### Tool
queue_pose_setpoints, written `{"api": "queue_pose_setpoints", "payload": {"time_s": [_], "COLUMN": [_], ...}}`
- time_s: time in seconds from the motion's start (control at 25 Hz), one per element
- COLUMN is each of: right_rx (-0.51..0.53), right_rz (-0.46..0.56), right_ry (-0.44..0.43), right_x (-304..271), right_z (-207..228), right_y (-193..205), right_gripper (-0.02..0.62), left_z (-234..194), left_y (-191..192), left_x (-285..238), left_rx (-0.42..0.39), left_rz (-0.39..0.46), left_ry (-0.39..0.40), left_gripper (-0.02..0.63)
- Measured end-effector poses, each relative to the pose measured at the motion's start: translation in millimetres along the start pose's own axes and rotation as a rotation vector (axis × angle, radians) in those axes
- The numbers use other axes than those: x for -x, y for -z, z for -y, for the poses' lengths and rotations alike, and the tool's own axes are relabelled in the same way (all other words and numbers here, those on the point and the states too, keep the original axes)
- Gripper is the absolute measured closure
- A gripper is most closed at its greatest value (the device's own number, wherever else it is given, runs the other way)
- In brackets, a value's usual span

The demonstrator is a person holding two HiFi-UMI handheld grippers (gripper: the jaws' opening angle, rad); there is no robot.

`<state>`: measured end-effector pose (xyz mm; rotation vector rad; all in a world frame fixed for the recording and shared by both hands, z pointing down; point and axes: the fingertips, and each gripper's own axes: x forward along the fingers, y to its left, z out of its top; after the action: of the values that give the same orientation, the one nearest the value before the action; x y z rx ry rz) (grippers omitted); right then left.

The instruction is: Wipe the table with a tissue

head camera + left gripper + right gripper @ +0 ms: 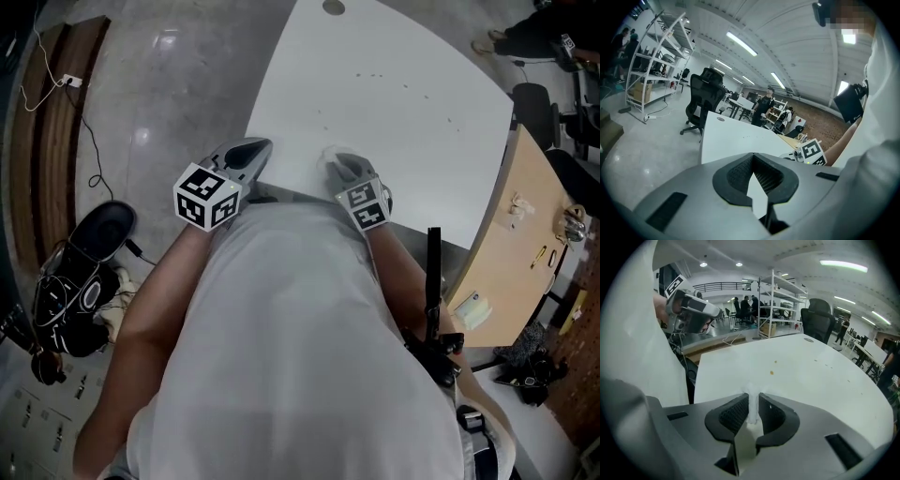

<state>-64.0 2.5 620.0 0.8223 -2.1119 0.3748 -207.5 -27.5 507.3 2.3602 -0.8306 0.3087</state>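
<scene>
R hand-held gripper (pixel 753 397): jaws nipped on a white tissue (pixel 753 409), which stands upright between the pads with a tuft poking past the tips. It sits at the near edge of the white worktop (pixel 403 141), close to the person's body. Can't tell if the tissue touches the surface.

L hand-held gripper (pixel 753 159): jaws pressed together at the tips, nothing in them. It's at 9 o'clock from the R one, near it, by the worktop's near-left corner.

Worktop ahead, 12 o'clock: bare white expanse with a few small brown specks (pixel 771 372) past the tissue. A round grommet (pixel 333 7) lies by the far edge.

Edges: the left edge drops to grey floor (pixel 169 94), with a black bag (pixel 80 281) and cables at 8 o'clock. The right edge meets a wooden desk (pixel 525 234) at 3 o'clock, and a black chair (pixel 532 101) stands at 2 o'clock.
</scene>
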Motion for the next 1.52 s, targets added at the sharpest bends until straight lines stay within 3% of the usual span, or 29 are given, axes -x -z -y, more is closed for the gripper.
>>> {"api": "queue_pose_setpoints", "payload": {"time_s": [0.12,0.36,0.76,0.88,1.16,1.28,1.32,1.44,1.52], "right_rx": [-0.014,-0.186,0.083,0.095,0.235,0.206,0.166,0.025,0.005], "right_rz": [0.026,0.059,-0.019,-0.03,-0.055,-0.038,-0.014,0.051,0.036], "right_ry": [0.018,0.142,0.321,0.25,-0.1,-0.216,-0.205,-0.066,-0.02], "right_x": [-13.6,-32.1,-34.2,-33.5,-27.2,-19.3,-16.6,-16.4,-24.3], "right_z": [11.1,53.6,101.7,93.6,26.2,8.0,13.5,54.1,69.6], "right_y": [-16.6,-39.4,-48.6,-46.7,-35.6,-30.6,-33.5,-44.7,-43.5], "right_gripper": [0.534,0.534,0.534,0.534,0.534,0.534,0.534,0.534,0.534], "left_z": [-3.4,-11.3,-24.4,-27.0,-28.3,-29.7,-30.0,-30.7,-30.1], "left_y": [-2.2,-5.4,-4.4,-2.6,-3.1,-7.3,-7.9,-6.7,-4.0], "left_x": [2.6,10.6,23.5,26.9,23.2,23.8,24.3,26.0,27.3], "left_rx": [0.0,0.008,0.026,0.034,0.038,0.043,0.044,0.047,0.052], "left_rz": [0.004,0.017,0.024,0.028,0.043,0.059,0.061,0.06,0.058], "left_ry": [-0.018,-0.061,-0.111,-0.114,-0.11,-0.115,-0.117,-0.12,-0.126], "left_gripper": [0.6,0.6,0.6,0.6,0.6,0.6,0.6,0.6,0.6]}}
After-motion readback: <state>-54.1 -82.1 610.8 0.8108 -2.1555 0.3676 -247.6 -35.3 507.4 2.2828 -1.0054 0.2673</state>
